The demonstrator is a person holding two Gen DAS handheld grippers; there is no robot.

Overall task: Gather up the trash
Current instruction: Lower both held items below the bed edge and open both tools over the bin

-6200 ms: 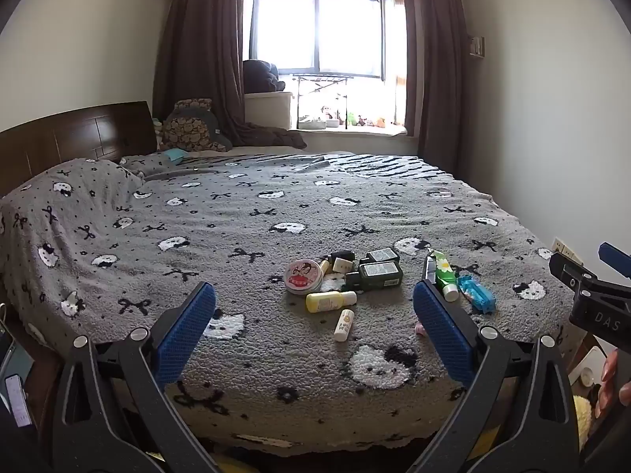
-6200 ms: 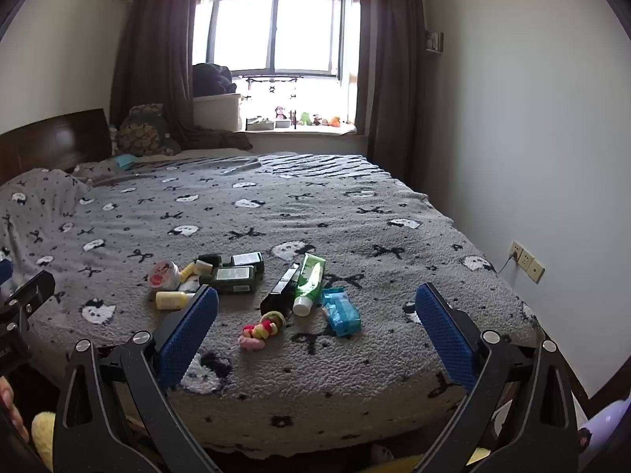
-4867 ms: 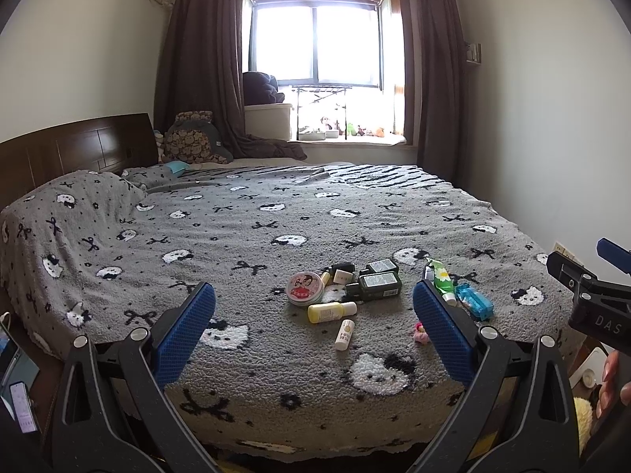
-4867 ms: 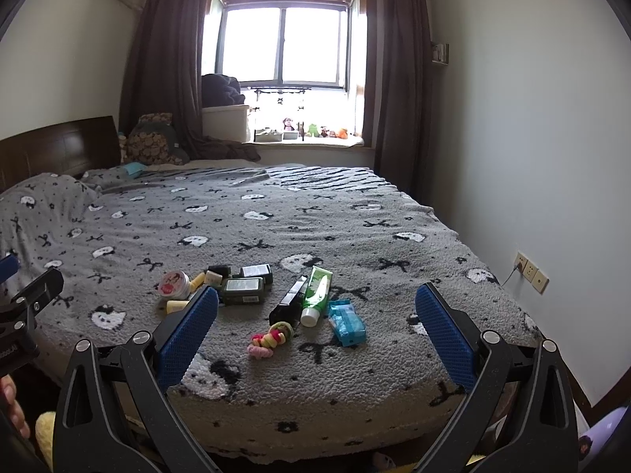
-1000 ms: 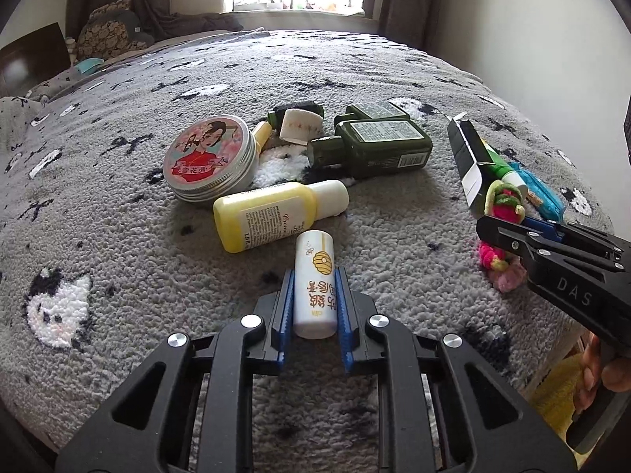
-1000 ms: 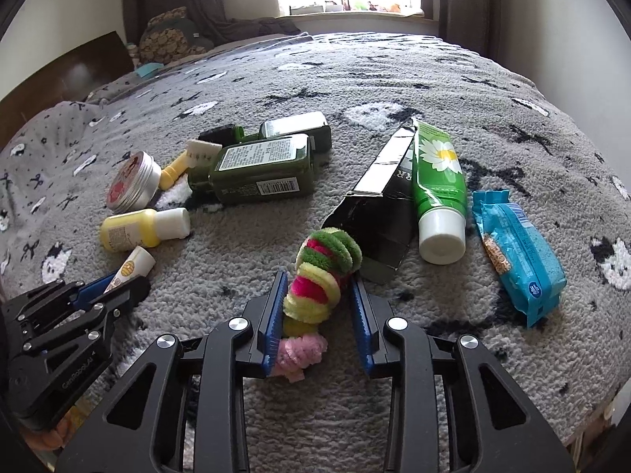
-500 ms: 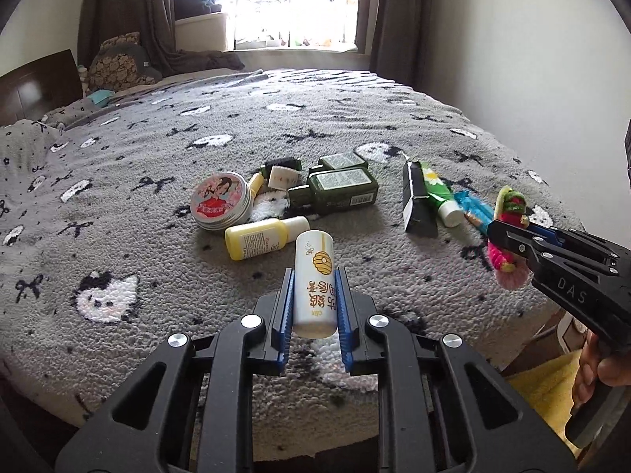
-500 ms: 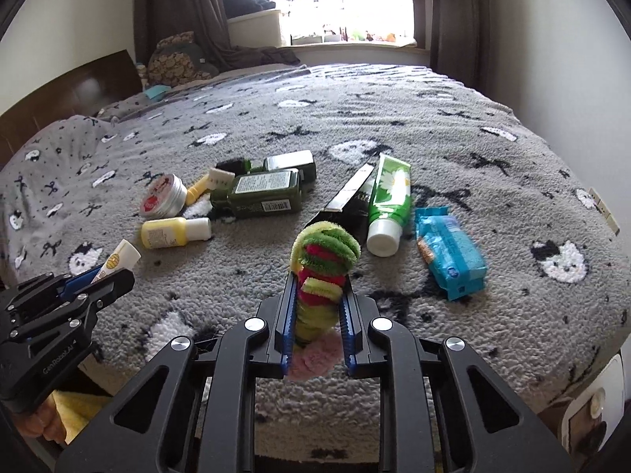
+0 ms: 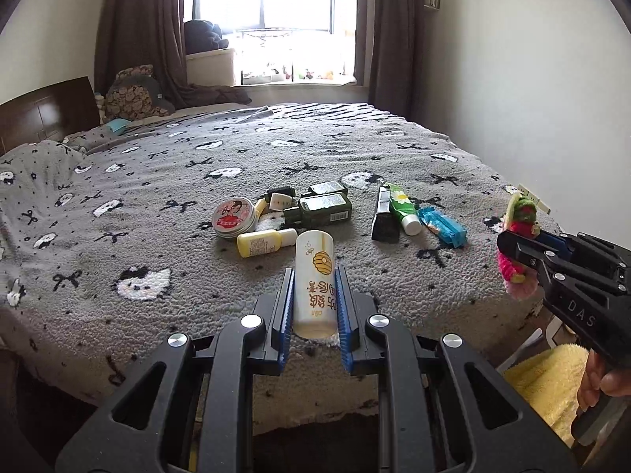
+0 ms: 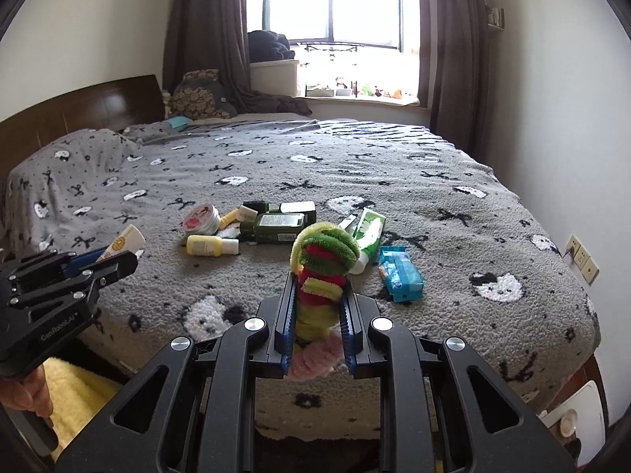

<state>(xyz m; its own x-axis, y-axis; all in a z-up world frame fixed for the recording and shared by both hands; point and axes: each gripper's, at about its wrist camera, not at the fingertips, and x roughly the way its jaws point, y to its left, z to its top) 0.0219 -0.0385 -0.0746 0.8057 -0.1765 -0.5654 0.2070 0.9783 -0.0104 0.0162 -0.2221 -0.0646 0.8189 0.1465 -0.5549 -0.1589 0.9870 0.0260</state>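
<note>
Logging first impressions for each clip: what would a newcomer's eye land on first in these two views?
Most likely the two held items: the left gripper is shut on a cream tube with a beehive print, and the right gripper is shut on a fuzzy green, red and yellow toy, both lifted clear of the bed. Next comes the clutter left on the grey cat-print blanket: a round tin, dark green bottles and a blue packet.

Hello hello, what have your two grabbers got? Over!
Left hand-held gripper shut on cream tube. Right hand-held gripper shut on fuzzy toy. Both clear of bed; bottles, tin left there. Nothing blocking.
</note>
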